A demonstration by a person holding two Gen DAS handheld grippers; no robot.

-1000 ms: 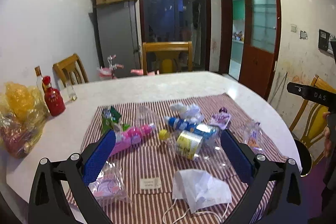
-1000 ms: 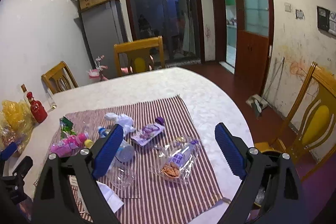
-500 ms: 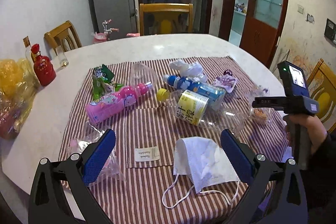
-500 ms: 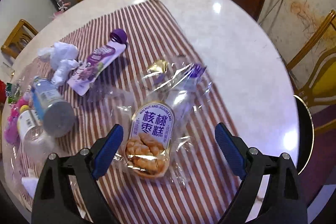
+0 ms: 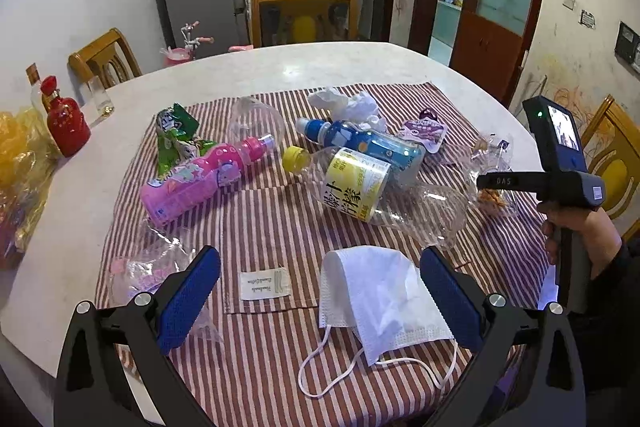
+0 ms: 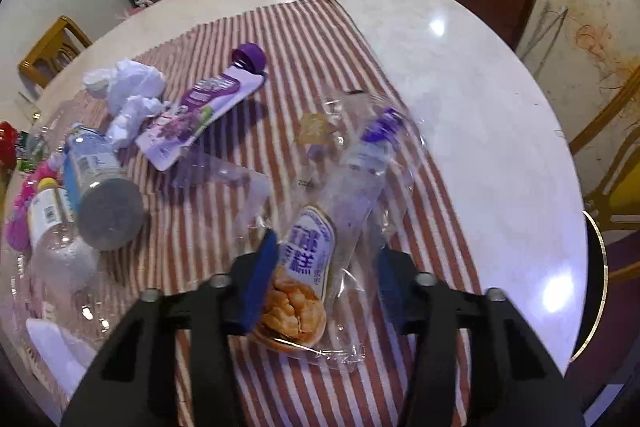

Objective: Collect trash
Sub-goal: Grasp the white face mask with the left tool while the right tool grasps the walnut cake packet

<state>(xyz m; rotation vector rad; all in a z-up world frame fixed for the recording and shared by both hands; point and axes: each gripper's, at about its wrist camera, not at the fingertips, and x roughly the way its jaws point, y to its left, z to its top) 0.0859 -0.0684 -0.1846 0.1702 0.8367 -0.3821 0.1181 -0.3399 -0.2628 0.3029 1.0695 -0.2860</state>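
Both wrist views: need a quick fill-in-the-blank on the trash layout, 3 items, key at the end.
1. The pastry wrapper lies between the fingers of the ____ gripper, whose jaws are closing.
2. The face mask lies on the ____ cloth.
3. The cap of the clear bottle is ____ in colour.

Missing words: right; striped; yellow

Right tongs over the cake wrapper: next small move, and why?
Probably finish closing, then lift. The right tongs are closing with the cake wrapper between the pads, flat on the striped cloth. Crinkly film may slip, so grip before raising.
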